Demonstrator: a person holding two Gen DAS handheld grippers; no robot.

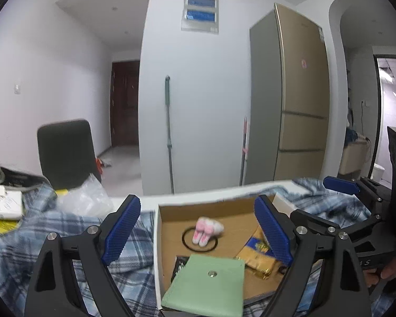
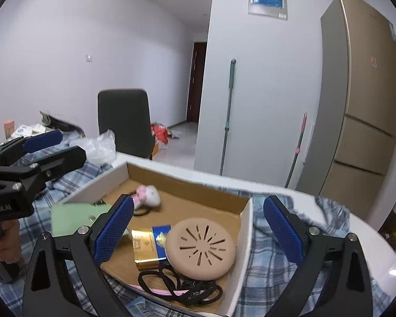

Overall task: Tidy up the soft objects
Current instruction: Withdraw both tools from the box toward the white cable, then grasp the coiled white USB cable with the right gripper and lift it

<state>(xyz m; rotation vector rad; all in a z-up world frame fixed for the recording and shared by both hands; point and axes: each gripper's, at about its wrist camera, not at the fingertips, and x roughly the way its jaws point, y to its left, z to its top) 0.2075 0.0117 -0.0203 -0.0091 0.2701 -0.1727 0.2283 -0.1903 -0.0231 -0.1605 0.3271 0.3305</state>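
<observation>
The left tool (image 1: 198, 231) hangs above the near-left part of the cardboard box (image 1: 158, 237), its blue pads spread wide and nothing between them. In its view the green pouch (image 1: 208, 288) lies flat across the box's near-left corner, snap upward, overhanging the rim. Beyond it, the pink plush toy (image 1: 207, 229) lies with its long axis running from near-left to far-right, feet toward the camera, on a black ring. The gold-and-blue packet (image 1: 258, 251) lies slanted at the right, partly behind a pad.

The right tool (image 2: 198, 229) also stands apart and empty, over the box's near-right end. Only its view shows the tan round disc (image 2: 200, 248) with slots, leaning on the packet, and the black hair ties (image 2: 179, 286) heaped at the near wall. There the plush toy appears at the far-left end. The box sits on a blue plaid cloth (image 2: 272, 259) covering the table (image 2: 377, 243).
</observation>
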